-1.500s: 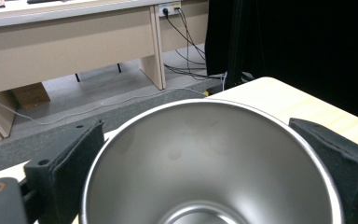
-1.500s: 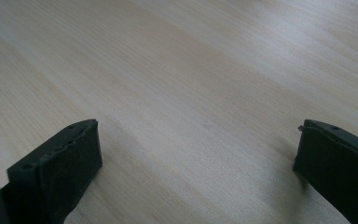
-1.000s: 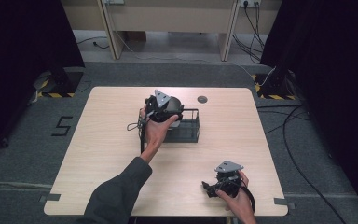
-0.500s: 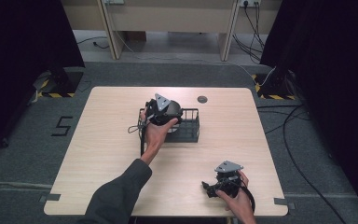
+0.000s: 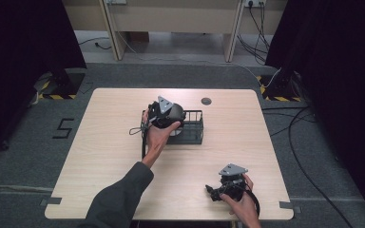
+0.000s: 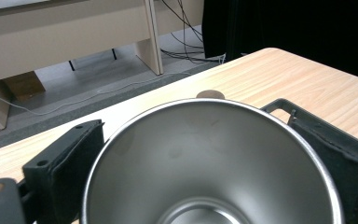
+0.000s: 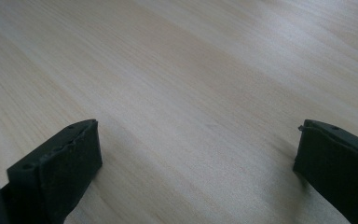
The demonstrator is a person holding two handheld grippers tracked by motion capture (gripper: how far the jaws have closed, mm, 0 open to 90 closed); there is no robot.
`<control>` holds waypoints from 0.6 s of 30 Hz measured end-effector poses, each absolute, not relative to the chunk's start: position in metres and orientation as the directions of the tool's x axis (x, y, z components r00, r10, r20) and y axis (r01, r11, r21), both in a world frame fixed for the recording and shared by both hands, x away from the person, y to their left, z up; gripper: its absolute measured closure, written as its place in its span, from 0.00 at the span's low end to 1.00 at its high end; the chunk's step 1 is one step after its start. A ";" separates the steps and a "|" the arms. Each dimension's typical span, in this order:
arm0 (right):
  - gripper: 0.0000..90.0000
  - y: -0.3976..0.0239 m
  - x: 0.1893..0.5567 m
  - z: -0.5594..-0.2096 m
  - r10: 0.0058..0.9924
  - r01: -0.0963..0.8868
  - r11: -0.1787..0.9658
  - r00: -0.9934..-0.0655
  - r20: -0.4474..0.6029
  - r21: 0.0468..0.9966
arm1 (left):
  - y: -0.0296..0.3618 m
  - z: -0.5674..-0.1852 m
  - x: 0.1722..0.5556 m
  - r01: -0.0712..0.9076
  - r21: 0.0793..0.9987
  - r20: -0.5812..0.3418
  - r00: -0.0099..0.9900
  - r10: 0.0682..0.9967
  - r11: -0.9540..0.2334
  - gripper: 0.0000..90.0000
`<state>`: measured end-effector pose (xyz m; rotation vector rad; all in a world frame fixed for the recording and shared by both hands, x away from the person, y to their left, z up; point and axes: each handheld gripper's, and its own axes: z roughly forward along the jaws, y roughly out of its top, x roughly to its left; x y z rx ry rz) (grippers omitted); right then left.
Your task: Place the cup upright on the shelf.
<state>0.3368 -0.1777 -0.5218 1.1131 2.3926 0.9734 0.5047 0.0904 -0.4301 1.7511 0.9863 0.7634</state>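
1. Left claw [image 5: 167, 115] was up at the far middle of the surface [image 5: 104, 142], over the left end of the black wire rack [image 5: 194, 127], held by the left hand [image 5: 156, 135].
2. In the left gripper view the steel cup [image 6: 209, 158] sat between the two black jaws, mouth facing the camera; both pads lay against its sides, so the claw was pinching the cup.
3. The same view showed a rack corner [image 6: 279, 106] just past the cup rim, and a small dark round disc [image 6: 209, 94] on the wood beyond it.
4. Right claw [image 5: 214, 191] rested low near the front right edge of the surface, in the right hand [image 5: 237, 202], well apart from the rack.
5. In the right gripper view its jaws stood spread wide with bare wood [image 7: 191, 93] between them, pinching nothing.
6. Open room: the whole left half of the surface was bare, also the strip between the rack and the right claw, and the far right corner.
7. Edges: the rack sat well in from every edge; the disc [image 5: 206, 100] lay near the far edge.
8. Writing: a "5" mark [image 5: 64, 128] on the floor left of the surface; no readable brand on the cup or the claws.
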 end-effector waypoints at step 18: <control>0.01 -0.178 0.337 -0.522 0.767 0.546 0.462 -0.641 -0.006 0.699 | 0.091 -0.418 0.501 0.213 0.942 0.110 0.532 0.840 -0.259 0.14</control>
